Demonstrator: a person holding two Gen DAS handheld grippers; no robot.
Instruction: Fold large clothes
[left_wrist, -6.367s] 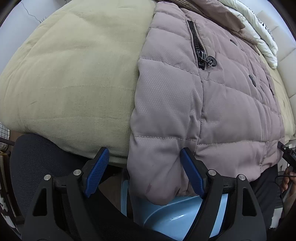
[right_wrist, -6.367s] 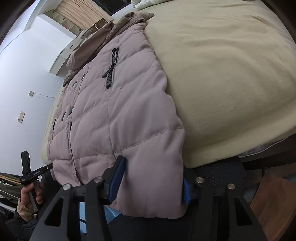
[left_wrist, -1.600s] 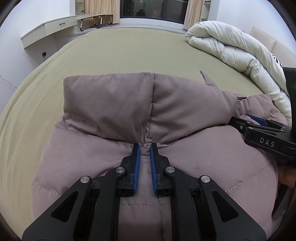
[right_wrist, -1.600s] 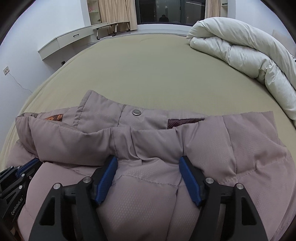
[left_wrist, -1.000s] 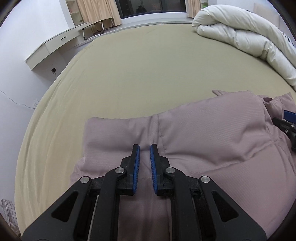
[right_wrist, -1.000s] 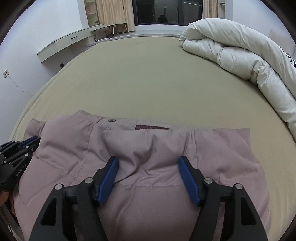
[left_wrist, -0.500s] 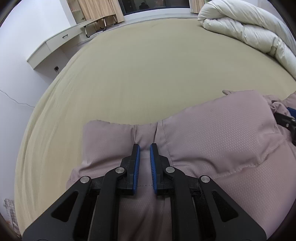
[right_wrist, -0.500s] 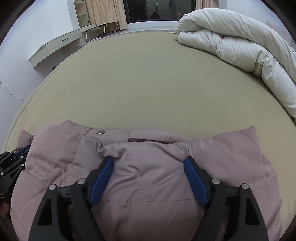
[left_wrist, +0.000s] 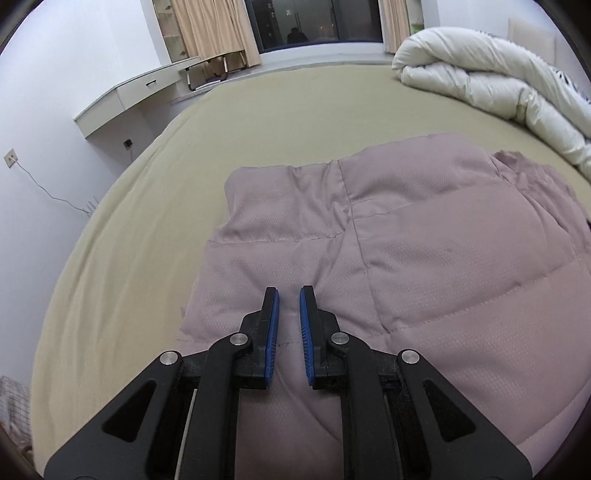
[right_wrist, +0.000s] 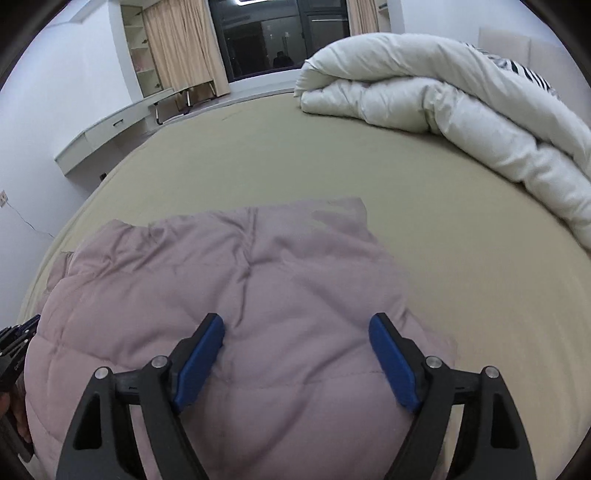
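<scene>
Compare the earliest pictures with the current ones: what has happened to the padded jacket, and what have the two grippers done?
The mauve jacket, which hung over the bed's edge, was lifted forward and folded onto the bed. The right gripper has let go and stands wide open above it. The left gripper, clamped on the fabric half a second ago, has pulled back, jaws nearly together. The white duvet has not moved.

From my left wrist camera the jacket (left_wrist: 406, 258) runs out of frame at the right and near edges. I cannot tell whether the left gripper (left_wrist: 289, 295) pinches any fabric: its fingers stand close together with a narrow gap. The duvet (right_wrist: 443, 110) is cut off at the right. The right gripper (right_wrist: 297, 326) has a blurred right finger.
</scene>
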